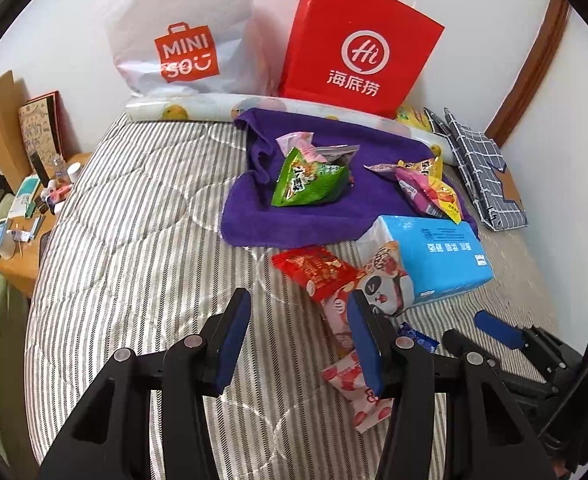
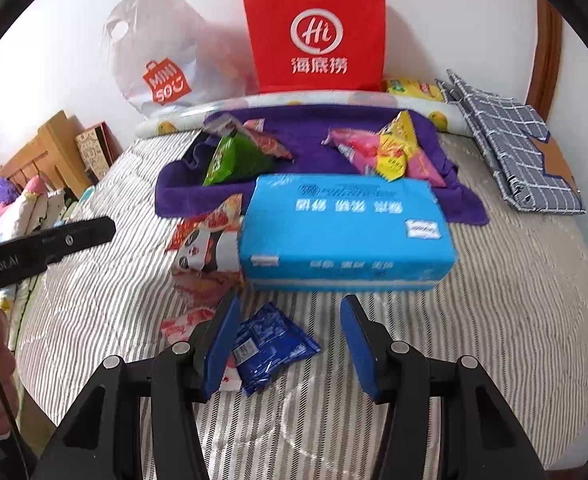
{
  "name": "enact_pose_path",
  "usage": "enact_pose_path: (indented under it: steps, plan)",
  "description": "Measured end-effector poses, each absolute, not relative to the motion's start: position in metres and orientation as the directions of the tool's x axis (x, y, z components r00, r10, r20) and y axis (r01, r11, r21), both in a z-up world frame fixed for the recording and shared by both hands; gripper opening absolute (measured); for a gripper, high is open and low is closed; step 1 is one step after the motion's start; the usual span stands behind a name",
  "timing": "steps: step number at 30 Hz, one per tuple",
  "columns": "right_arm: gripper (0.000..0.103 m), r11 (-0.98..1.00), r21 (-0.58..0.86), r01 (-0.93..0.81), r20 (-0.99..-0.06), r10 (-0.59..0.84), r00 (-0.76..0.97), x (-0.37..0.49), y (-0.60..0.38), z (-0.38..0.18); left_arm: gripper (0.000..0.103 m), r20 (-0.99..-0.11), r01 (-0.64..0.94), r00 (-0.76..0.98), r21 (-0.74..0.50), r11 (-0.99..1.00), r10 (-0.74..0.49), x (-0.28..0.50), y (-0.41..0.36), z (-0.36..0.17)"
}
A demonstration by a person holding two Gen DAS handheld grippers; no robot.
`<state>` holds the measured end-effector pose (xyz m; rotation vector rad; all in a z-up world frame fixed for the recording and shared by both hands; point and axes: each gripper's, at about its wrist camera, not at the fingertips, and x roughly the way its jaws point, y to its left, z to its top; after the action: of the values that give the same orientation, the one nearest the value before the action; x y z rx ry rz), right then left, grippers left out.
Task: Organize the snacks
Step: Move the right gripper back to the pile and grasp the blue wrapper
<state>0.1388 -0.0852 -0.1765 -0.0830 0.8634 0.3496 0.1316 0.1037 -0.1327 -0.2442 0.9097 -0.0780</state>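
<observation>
Left wrist view, tool: my left tool (image 1: 300, 334) hangs spread and empty over the striped bed (image 1: 134, 240); the strawberry packet (image 1: 354, 392) lies just under its right finger.
Left wrist view, step: I judge I should drop straight onto one loose packet, pinching its flat middle, clear of the red packet (image 1: 314, 270) overlapping it.
Left wrist view, writing: MINISO bag (image 1: 182, 36); red Hi bag (image 1: 358, 44) with Chinese characters.
Right wrist view, tool: my right tool (image 2: 292, 340) is spread, empty, above the dark blue sachet (image 2: 270, 346).
Right wrist view, snacks: green (image 2: 234, 158) and pink (image 2: 362, 148) packets sit on the purple towel (image 2: 306, 124), behind the blue tissue pack (image 2: 346, 232).
Right wrist view, writing: tissue print too blurred to read.
</observation>
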Motion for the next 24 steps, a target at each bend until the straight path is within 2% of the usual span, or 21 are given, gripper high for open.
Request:
enact_pose_path:
  steps: [10, 24]
  plan:
    - [0.05, 0.946, 0.089, -0.313, -0.816, 0.25, 0.521, 0.14, -0.081, -0.203, 0.05, -0.783, -0.042, 0.597, -0.248, 0.968, -0.175, 0.126, 0.114, -0.145]
    - [0.05, 0.954, 0.17, -0.248, -0.835, 0.273, 0.478, 0.149, -0.08, -0.22, 0.05, -0.799, -0.029, 0.575, -0.236, 0.971, -0.177, 0.122, 0.119, -0.153]
